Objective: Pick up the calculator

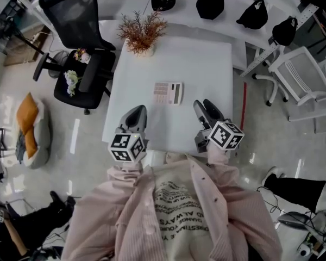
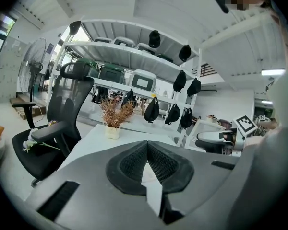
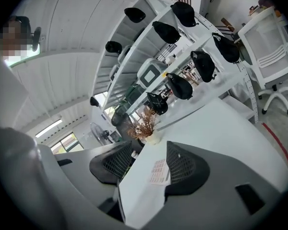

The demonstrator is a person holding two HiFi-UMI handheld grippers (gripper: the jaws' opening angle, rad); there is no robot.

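Observation:
The calculator (image 1: pixel 168 93), pinkish-white with a dark strip on its right side, lies flat in the middle of the white table (image 1: pixel 206 64). My left gripper (image 1: pixel 137 114) hovers over the table's near left edge, short of the calculator, and its jaws are shut with nothing held. My right gripper (image 1: pixel 205 107) is near the front right, just right of and below the calculator, jaws open and empty. In the right gripper view the calculator (image 3: pixel 158 171) shows between the open fingers of my right gripper (image 3: pixel 149 152). The left gripper view shows my left gripper (image 2: pixel 146 145) with its pads touching; the calculator is hidden there.
A dried plant in a white pot (image 1: pixel 142 34) stands at the table's far edge. A black office chair (image 1: pixel 79 31) is left of the table and a white chair (image 1: pixel 304 80) is at the right. Shelves with black caps (image 1: pixel 209 1) run behind. An orange cushion (image 1: pixel 27 116) lies on the floor at the left.

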